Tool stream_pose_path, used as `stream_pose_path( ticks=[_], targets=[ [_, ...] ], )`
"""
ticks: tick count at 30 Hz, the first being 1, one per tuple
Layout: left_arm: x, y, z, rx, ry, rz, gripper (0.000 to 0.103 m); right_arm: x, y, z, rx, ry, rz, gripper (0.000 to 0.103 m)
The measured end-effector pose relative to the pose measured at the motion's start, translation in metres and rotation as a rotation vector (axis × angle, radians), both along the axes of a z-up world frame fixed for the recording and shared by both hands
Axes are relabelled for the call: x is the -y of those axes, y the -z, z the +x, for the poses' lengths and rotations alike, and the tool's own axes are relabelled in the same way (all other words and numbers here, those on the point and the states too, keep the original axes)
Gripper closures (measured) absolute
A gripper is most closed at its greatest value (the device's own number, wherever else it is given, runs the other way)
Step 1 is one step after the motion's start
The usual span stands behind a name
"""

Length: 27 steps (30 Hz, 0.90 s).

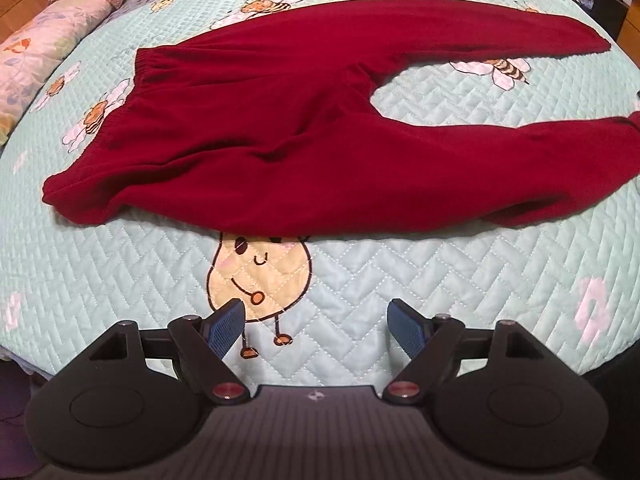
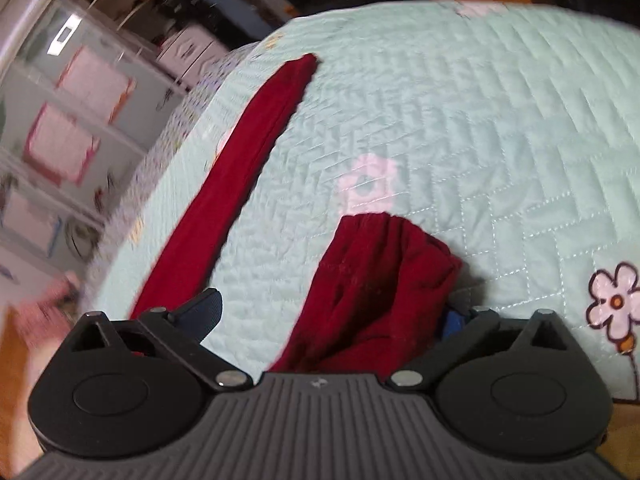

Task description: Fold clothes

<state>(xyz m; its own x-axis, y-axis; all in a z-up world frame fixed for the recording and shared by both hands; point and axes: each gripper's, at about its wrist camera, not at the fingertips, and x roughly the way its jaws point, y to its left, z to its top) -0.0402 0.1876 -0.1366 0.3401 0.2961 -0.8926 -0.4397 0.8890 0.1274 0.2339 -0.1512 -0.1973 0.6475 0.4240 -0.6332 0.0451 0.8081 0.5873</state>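
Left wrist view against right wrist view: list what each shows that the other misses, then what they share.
Only the left wrist view shows the dark red fleece trousers whole, elastic waistband to both legs, plus the embroidered cartoon potato figure and the open left gripper over bare quilt. Only the right wrist view shows the white shelving unit beside the bed and the right gripper open, with a bunched leg cuff between its fingers. Both show the trousers on the mint-green quilted bedspread.

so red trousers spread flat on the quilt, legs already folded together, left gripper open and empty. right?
Not quite: in the left wrist view the red trousers lie on the quilt with legs still splayed apart, not folded together. The left gripper is open and empty.
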Motion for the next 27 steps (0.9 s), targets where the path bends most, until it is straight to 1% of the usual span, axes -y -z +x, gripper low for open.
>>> stream_pose_path(
  ticks=[1, 2, 3, 4, 6, 8, 9, 13, 15, 17, 19, 20, 21, 22, 23, 24, 26, 27],
  targets=[
    [0.001, 0.001, 0.001, -0.001, 0.004, 0.000, 0.022, -0.005, -0.002, -0.005, 0.018, -0.022, -0.053, 0.041],
    [0.001, 0.001, 0.001, 0.000, 0.008, -0.001, 0.022, -0.009, -0.002, -0.012, 0.032, -0.048, -0.079, 0.053],
    [0.002, 0.002, 0.002, 0.002, 0.012, -0.004, 0.022, -0.011, 0.000, -0.019, 0.039, -0.081, -0.055, 0.078],
    [0.002, 0.002, 0.003, 0.006, 0.016, -0.008, 0.022, -0.012, 0.002, -0.028, 0.047, -0.105, -0.028, 0.087],
    [0.004, 0.002, 0.005, 0.015, 0.023, -0.015, 0.022, -0.015, 0.002, -0.050, 0.079, -0.134, -0.028, 0.088],
    [0.005, 0.002, 0.006, 0.024, 0.029, -0.023, 0.022, -0.019, -0.001, -0.074, 0.122, -0.169, -0.065, 0.092],
    [0.006, 0.002, 0.006, 0.026, 0.032, -0.026, 0.022, -0.021, -0.001, -0.087, 0.132, -0.191, -0.061, 0.103],
    [0.004, 0.001, 0.006, 0.042, 0.033, -0.037, 0.022, -0.020, -0.006, -0.137, 0.158, -0.267, -0.046, 0.103],
    [0.002, 0.002, 0.006, 0.045, 0.030, -0.041, 0.022, -0.015, -0.009, -0.152, 0.153, -0.271, -0.054, 0.103],
    [0.000, 0.002, 0.006, 0.046, 0.029, -0.045, 0.022, -0.003, -0.012, -0.158, 0.122, -0.254, -0.042, 0.102],
    [-0.002, 0.004, 0.005, 0.044, 0.025, -0.050, 0.022, 0.008, -0.018, -0.153, 0.094, -0.208, -0.038, 0.093],
    [-0.003, 0.005, 0.005, 0.043, 0.023, -0.053, 0.022, 0.013, -0.022, -0.148, 0.085, -0.178, -0.032, 0.091],
    [-0.004, 0.005, 0.005, 0.042, 0.021, -0.057, 0.022, 0.018, -0.026, -0.140, 0.081, -0.147, -0.018, 0.070],
    [-0.004, 0.006, 0.004, 0.039, 0.020, -0.060, 0.022, 0.022, -0.030, -0.129, 0.077, -0.119, -0.004, 0.038],
    [-0.004, 0.007, 0.003, 0.036, 0.020, -0.063, 0.022, 0.025, -0.034, -0.117, 0.073, -0.091, 0.000, 0.024],
    [-0.005, 0.008, 0.003, 0.031, 0.021, -0.064, 0.022, 0.025, -0.036, -0.104, 0.074, -0.066, -0.008, 0.016],
    [-0.006, 0.008, 0.001, 0.027, 0.022, -0.063, 0.022, 0.022, -0.035, -0.078, 0.074, -0.021, -0.021, 0.017],
    [-0.006, 0.007, 0.000, 0.026, 0.020, -0.063, 0.022, 0.020, -0.030, -0.063, 0.057, -0.007, -0.016, 0.017]
  ],
)
